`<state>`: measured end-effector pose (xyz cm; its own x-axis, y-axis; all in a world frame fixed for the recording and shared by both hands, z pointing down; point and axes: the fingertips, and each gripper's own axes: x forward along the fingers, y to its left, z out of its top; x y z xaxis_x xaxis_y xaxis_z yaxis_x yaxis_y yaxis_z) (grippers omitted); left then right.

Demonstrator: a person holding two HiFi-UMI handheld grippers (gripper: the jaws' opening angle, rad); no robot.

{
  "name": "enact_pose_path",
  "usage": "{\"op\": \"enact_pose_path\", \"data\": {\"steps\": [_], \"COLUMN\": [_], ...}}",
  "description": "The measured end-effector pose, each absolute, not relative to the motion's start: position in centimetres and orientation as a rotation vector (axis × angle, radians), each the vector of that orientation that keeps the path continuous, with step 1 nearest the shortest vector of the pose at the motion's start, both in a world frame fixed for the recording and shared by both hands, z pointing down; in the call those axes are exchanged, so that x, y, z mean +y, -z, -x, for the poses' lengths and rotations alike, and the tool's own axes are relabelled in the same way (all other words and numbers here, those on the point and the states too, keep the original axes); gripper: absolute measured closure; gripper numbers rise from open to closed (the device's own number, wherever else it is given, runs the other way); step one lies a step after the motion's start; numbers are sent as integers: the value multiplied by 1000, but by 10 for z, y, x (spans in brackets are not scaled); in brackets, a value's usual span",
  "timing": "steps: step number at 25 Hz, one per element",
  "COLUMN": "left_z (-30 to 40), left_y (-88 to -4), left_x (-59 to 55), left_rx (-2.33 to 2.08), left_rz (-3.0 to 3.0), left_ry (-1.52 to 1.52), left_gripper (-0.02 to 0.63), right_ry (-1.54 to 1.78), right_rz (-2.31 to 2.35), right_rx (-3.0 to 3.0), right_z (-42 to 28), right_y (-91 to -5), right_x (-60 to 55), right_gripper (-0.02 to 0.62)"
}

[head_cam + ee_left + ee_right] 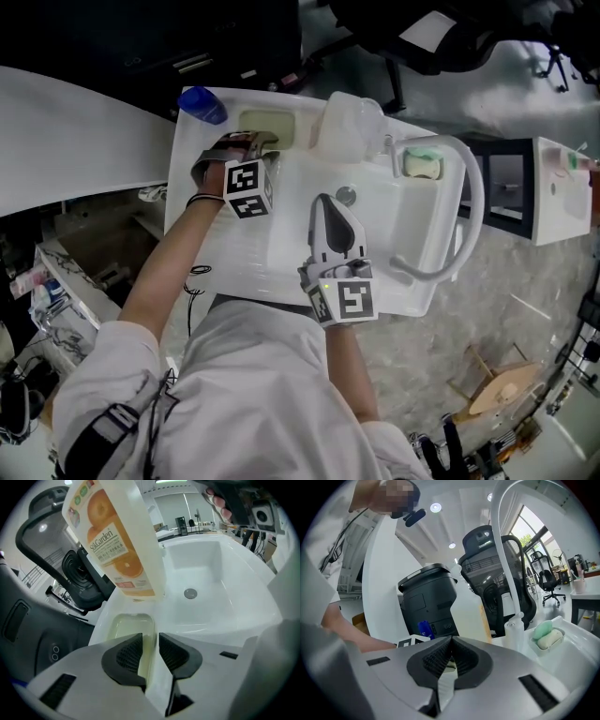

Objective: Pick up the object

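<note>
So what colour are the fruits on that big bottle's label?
Orange. They are printed on the bottle, and the left gripper view shows them best.

Left hand-held gripper [150, 651] points steeply down, jaws apart; right hand-held gripper [449, 659] nearly level, jaws together.

Sink [286, 248] x1, tap [475, 206] x1, soaps [543, 630] x2.

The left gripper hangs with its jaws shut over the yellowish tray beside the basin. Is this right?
Not quite. The left gripper view shows the left gripper with its jaws apart, not shut; it is over the yellowish tray beside the basin.
</note>
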<state>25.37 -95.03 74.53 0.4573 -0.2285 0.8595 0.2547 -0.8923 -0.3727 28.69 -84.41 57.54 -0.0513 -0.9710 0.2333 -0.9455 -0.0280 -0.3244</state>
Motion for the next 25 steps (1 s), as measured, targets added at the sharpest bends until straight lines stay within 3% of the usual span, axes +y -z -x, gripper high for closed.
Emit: {"op": "enact_pose_path", "data": {"steps": [12, 25], "left_z": [-260, -248], "left_y": [-731, -660], "left_x": [-944, -927], "left_rx": [-15, 149], "left_rz": [2243, 2431], "left_ry": [1373, 1202], "left_gripper": [541, 543], "right_ry": [599, 523], "right_rz": [2116, 2121], "right_rx": [2192, 2203], "right_z": [-285, -271], "right_y": [-570, -541], "right_x": [-833, -812], "right_gripper": [591, 591]}}
